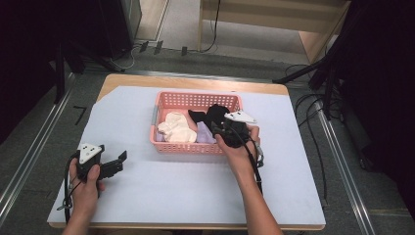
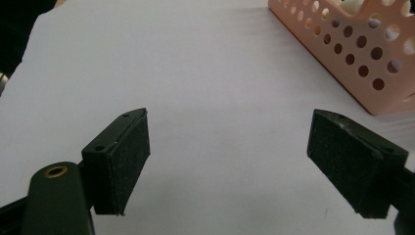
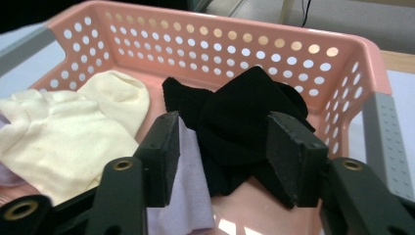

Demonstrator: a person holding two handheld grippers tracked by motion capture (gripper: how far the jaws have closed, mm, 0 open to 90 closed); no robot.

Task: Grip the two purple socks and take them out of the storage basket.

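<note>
Pink perforated plastic basket [image 1: 161, 147]: crumpled black sock [image 3: 244, 122] at its right end. Right gripper [image 3: 222, 152] half-closed astride it, not pinching; risks snagging the lilac cloth [image 3: 183, 196] alongside. Left gripper [image 2: 227, 161] wide, empty, left of basket.

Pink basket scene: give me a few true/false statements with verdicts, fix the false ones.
1. The right gripper reaches into the pink basket with its jaws on either side of the black cloth. True.
2. The left gripper holds a cream sock. False: its jaws stand wide apart over the bare white table cover with nothing between them.
3. The cream cloth lies in the left part of the basket as the high view shows it. True.
4. The basket is blue with solid walls. False: it is pink, with walls full of round holes.
5. A pale lilac cloth lies beside the black cloth. True.
</note>
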